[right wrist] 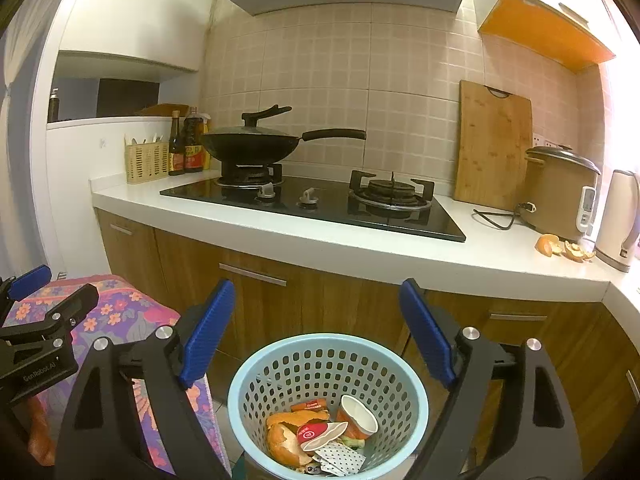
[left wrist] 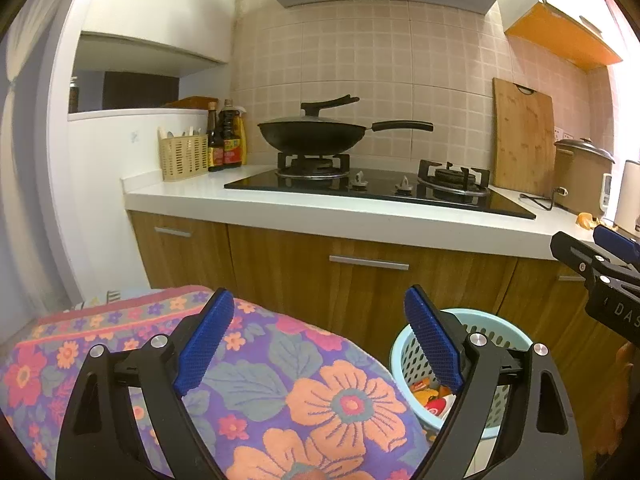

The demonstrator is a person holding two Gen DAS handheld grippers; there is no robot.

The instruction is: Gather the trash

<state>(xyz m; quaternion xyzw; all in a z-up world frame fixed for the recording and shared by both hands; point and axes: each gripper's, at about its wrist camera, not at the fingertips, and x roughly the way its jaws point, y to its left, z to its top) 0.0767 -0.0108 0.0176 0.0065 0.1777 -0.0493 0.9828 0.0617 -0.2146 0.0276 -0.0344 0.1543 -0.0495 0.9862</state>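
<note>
**Both claws spread and empty above the basket**

Left wrist view: the left gripper (left wrist: 320, 344) has its blue pads spread wide, released, with nothing between them and nothing touching them. It hangs over a floral cloth (left wrist: 280, 380) that fills the lower left. Past the right finger stands the pale blue basket (left wrist: 404, 344), on the floor just beside the cloth and in front of the wooden cabinets (left wrist: 360, 280). Only a slice of its inside shows: orange and red scraps low down. At the right edge of the counter (left wrist: 320, 216) a bit of orange peel (left wrist: 585, 220) lies near the rice cooker (left wrist: 580, 172). The right gripper (left wrist: 596, 256) reaches in from the right edge, fingers aimed left at counter height.

Right wrist view: the right gripper (right wrist: 318, 332) is likewise wide open and holds nothing. It looks down on the basket (right wrist: 240, 384), which stands upright, mouth up. In it lie orange peel, a crushed paper cup with its mouth tilted up to the right, a red-and-white wrapper and a dotted scrap. More peel (right wrist: 564, 249) lies on the counter (right wrist: 360, 252) near its right corner, in several curled pieces strung left to right, between the rice cooker (right wrist: 560, 192) and a kettle (right wrist: 620, 220). A wok (right wrist: 252, 144) sits on the left burner of the stove (right wrist: 320, 204). The left gripper (right wrist: 36, 304) shows at the left edge over the cloth (right wrist: 120, 312).
</note>
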